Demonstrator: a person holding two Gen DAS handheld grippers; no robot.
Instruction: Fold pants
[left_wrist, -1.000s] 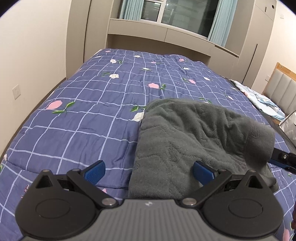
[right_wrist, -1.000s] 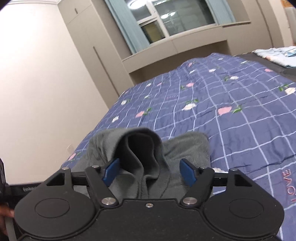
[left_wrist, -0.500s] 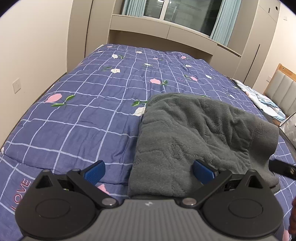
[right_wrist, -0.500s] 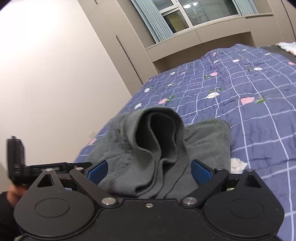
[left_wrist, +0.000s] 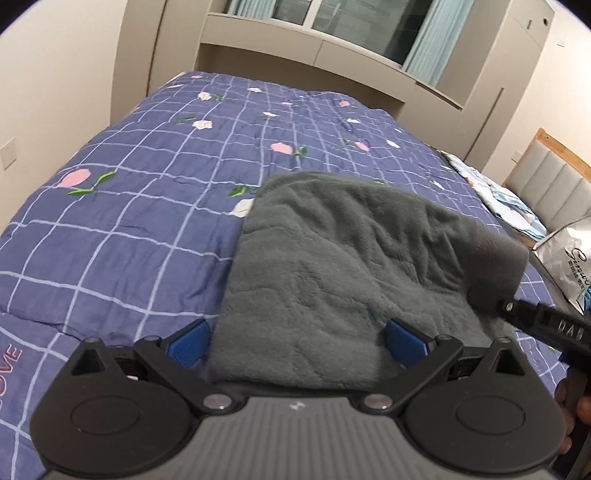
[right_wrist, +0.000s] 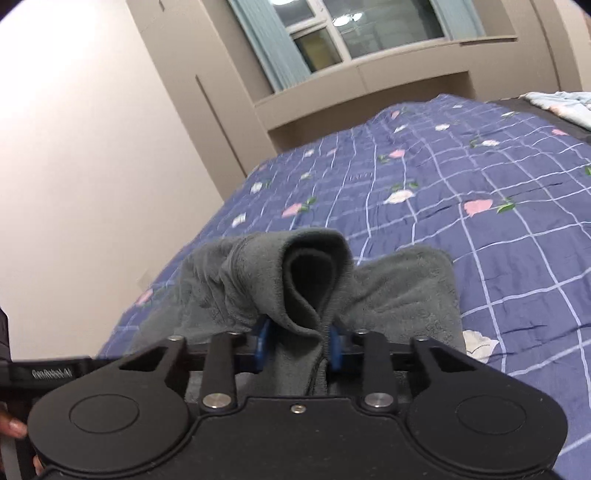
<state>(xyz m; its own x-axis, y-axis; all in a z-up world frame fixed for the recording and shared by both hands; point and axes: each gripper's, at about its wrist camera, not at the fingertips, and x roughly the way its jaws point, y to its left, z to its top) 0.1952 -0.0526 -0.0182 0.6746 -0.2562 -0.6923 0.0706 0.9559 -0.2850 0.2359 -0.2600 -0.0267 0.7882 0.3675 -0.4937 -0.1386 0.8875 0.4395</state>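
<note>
In the left wrist view, the left gripper (left_wrist: 295, 338) at lower centre has its blue fingers spread wide, grasping nothing, above the near edge of the grey pants (left_wrist: 332, 280) lying mid-frame on the blue checked quilt (left_wrist: 129, 221). At right, the right gripper (right_wrist: 298, 341) is clenched on a raised fold of the pants.

The near edge of the pants (left_wrist: 332, 280) is hidden behind the left gripper (left_wrist: 295, 338) body; a printed bag (left_wrist: 569, 254) is cut off at the right edge, its lettering too small to read; the right gripper (right_wrist: 298, 341) fingers (right_wrist: 263, 341) are largely buried in cloth.
</note>
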